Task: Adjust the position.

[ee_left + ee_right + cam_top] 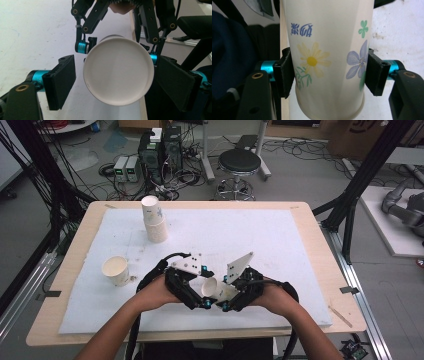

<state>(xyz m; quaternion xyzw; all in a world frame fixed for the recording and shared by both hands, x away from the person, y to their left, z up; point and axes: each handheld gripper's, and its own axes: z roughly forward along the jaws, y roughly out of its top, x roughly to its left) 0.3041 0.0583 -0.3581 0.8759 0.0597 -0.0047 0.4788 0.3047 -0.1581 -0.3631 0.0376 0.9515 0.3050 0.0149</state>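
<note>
The right gripper (231, 296) is clenched on a paper cup (216, 288), its pads pressing the cup's two sides, and holds it above the white mat (280, 240) near the table's near edge. The left gripper (196, 287) stands released: the cup's base sits between its spread jaws, with a clear gap at one pad; at the other, contact cannot be told.

Beyond the left gripper, well apart from it, a lone paper cup (116, 270) stands upright on the mat, and farther off a stack of two cups (154, 219) stands, one upside down on the other. Nothing lies between the grippers and these cups. Past the table's far edge are a black stool (239, 166) and cabled equipment boxes (159, 151) on the floor.

The right gripper view shows the held cup's wall (327, 50) with a yellow daisy, blue flowers and blue lettering, clamped between both pads. The left gripper view shows instead the plain round bottom (118, 70) of the cup facing the camera, with the right gripper's linkage gripping it from behind.
</note>
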